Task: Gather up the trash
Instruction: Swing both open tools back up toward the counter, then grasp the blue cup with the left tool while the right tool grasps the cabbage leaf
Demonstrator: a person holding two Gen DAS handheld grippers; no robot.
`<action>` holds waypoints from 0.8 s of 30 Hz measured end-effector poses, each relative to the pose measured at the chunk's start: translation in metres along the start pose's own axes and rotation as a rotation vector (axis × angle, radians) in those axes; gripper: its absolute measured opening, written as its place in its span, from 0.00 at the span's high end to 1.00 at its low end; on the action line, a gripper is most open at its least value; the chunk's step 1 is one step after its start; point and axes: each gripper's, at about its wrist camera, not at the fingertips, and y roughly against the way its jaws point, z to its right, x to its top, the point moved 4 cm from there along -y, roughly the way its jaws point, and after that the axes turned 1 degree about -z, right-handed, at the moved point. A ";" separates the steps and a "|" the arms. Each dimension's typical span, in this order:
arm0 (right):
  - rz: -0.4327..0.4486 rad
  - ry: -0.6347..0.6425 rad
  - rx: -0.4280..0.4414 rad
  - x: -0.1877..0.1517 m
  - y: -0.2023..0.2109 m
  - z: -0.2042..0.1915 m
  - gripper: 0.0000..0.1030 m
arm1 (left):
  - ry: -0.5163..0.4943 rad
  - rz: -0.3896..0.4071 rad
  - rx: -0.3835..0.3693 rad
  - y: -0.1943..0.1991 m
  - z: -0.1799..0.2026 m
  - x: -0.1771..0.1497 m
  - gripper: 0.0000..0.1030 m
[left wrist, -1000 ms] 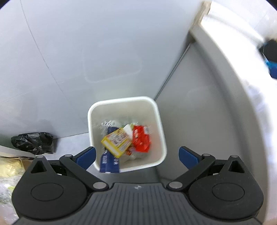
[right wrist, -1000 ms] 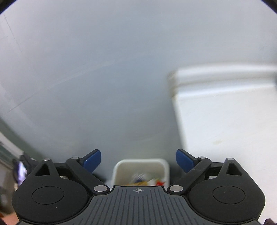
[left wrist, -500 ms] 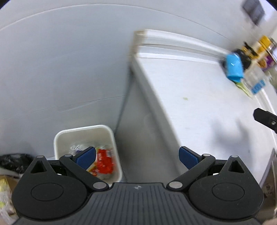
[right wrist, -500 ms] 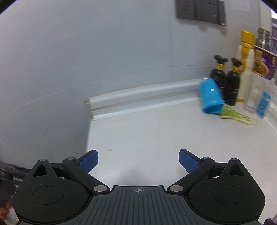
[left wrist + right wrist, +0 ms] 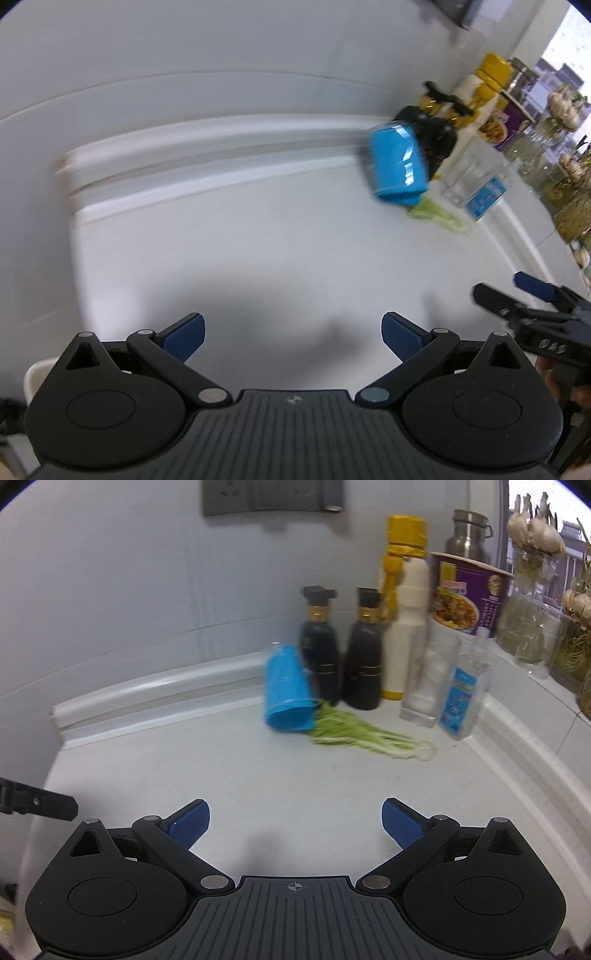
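Both the left gripper (image 5: 293, 334) and right gripper (image 5: 295, 821) hang spread and empty over the white counter (image 5: 258, 775), where a tipped blue cup (image 5: 288, 690) and limp greens (image 5: 369, 738) seemingly await collection.

We're in a home kitchen: a white countertop (image 5: 332, 782) runs into the corner, where two dark sauce bottles (image 5: 360, 664), a yellow-capped bottle (image 5: 404, 602), an instant noodle cup (image 5: 467, 602) and leafy greens (image 5: 369, 734) stand, with garlic bulbs (image 5: 532, 535) by the window.

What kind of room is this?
Most likely a home kitchen: a white counter against the wall holds dark sauce bottles, leafy greens and an instant-noodle cup.
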 end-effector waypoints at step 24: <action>0.032 0.302 0.072 0.040 -0.132 0.028 0.23 | -0.070 0.102 -0.171 -0.112 0.105 0.085 0.12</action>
